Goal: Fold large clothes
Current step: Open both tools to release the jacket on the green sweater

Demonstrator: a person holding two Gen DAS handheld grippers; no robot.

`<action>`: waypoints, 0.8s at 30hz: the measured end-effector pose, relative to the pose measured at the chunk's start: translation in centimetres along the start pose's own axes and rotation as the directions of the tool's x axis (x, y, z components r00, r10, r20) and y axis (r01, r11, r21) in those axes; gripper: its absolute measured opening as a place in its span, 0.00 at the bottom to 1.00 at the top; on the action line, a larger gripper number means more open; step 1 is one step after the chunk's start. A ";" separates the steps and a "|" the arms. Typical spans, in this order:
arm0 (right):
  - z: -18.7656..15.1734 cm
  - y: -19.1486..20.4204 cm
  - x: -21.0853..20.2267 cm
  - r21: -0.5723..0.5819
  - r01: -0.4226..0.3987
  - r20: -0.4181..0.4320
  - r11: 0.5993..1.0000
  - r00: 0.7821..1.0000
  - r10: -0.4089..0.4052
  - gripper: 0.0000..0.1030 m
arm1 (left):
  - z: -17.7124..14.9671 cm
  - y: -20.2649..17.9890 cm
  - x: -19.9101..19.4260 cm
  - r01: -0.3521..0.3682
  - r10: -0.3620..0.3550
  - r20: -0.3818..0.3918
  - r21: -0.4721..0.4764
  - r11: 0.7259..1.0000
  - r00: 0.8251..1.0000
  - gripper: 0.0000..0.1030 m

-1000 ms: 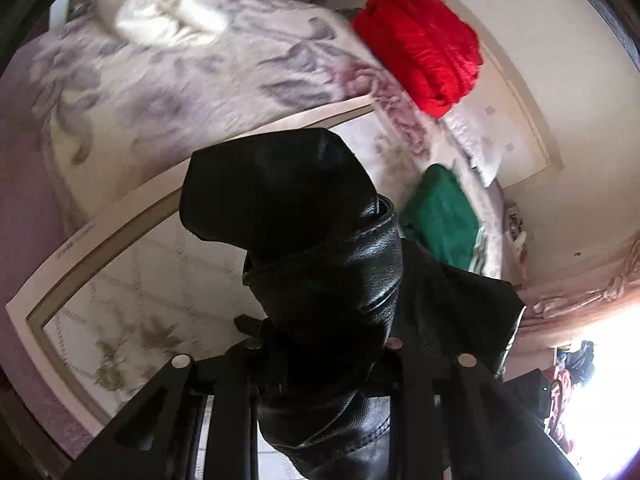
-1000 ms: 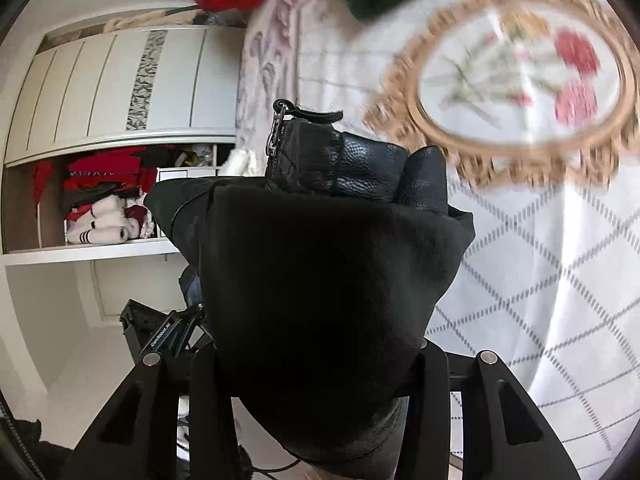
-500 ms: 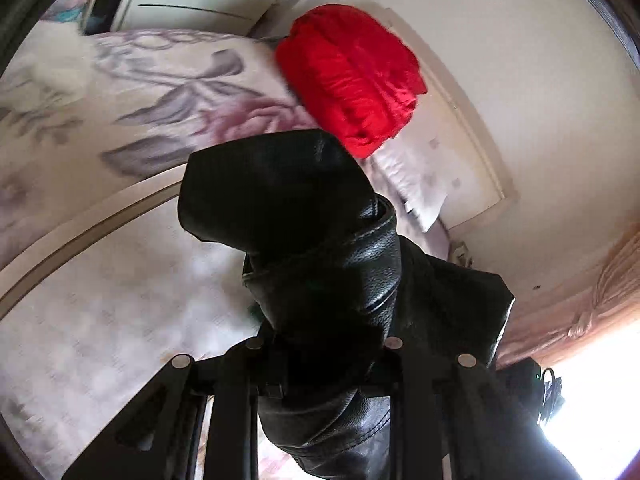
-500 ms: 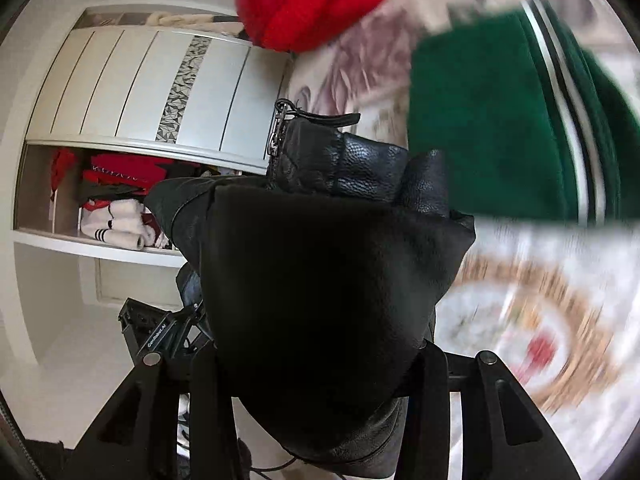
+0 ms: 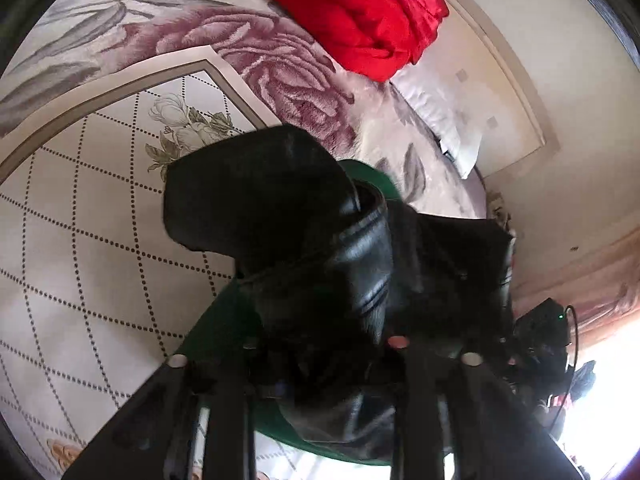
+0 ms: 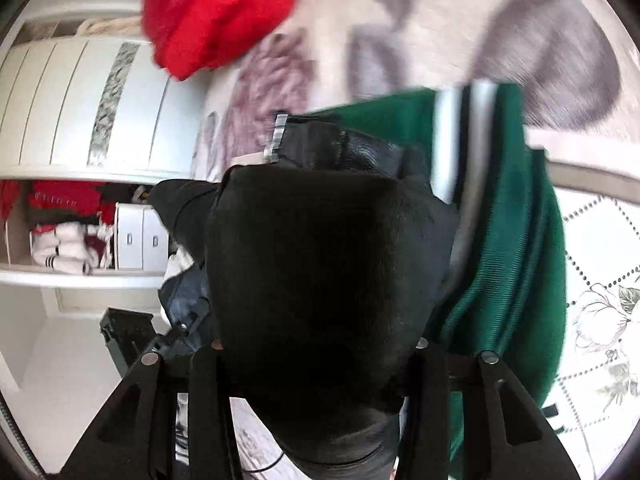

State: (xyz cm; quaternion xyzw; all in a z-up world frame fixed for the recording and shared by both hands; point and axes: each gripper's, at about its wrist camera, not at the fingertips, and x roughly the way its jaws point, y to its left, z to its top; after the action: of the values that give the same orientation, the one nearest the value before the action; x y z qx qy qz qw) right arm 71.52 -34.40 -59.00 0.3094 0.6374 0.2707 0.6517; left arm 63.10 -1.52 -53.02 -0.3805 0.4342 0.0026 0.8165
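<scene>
The bed [image 5: 100,240], covered by a quilted floral spread, is filling the background of both views, with a red garment [image 5: 352,12] lying near its far edge at 12 o'clock, a folded green garment [image 6: 516,240] lying directly under the load, and open quilt remaining at 9 o'clock in the left view. A bundled black leather jacket [image 5: 320,264] is bulging up between both tools at frame centre. The left gripper [image 5: 320,344] has just been opening with the jacket still between its jaws, the right gripper [image 6: 316,344] is clamping the same jacket, and both are tilting downward toward the bed.
</scene>
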 end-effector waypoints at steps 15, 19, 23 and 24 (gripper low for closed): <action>-8.6 8.3 -1.4 -0.052 0.748 0.251 0.662 0.651 -0.716 0.96 | -2.2 -4.9 -4.0 -0.341 0.341 0.083 0.446 0.827 0.936 0.95; -15.0 11.2 -1.4 0.019 0.862 0.321 0.507 0.475 -0.819 0.96 | -3.7 -6.6 -6.9 -0.402 0.387 0.148 0.535 0.743 0.910 0.95; -19.6 13.9 -2.5 0.124 0.877 0.352 0.464 0.398 -0.847 0.96 | -4.8 -7.9 -10.2 -0.413 0.401 0.155 0.575 0.706 0.903 0.95; -20.6 14.7 -2.9 0.141 0.876 0.360 0.462 0.389 -0.848 0.96 | -5.3 -8.5 -11.7 -0.412 0.398 0.159 0.580 0.703 0.903 0.96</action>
State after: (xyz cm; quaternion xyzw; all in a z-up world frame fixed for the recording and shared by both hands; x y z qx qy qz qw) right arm 51.45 -25.63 -45.96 -0.0432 0.5550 -0.1491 0.8173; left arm 54.96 -7.02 -41.20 0.0032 0.4760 0.0481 0.8781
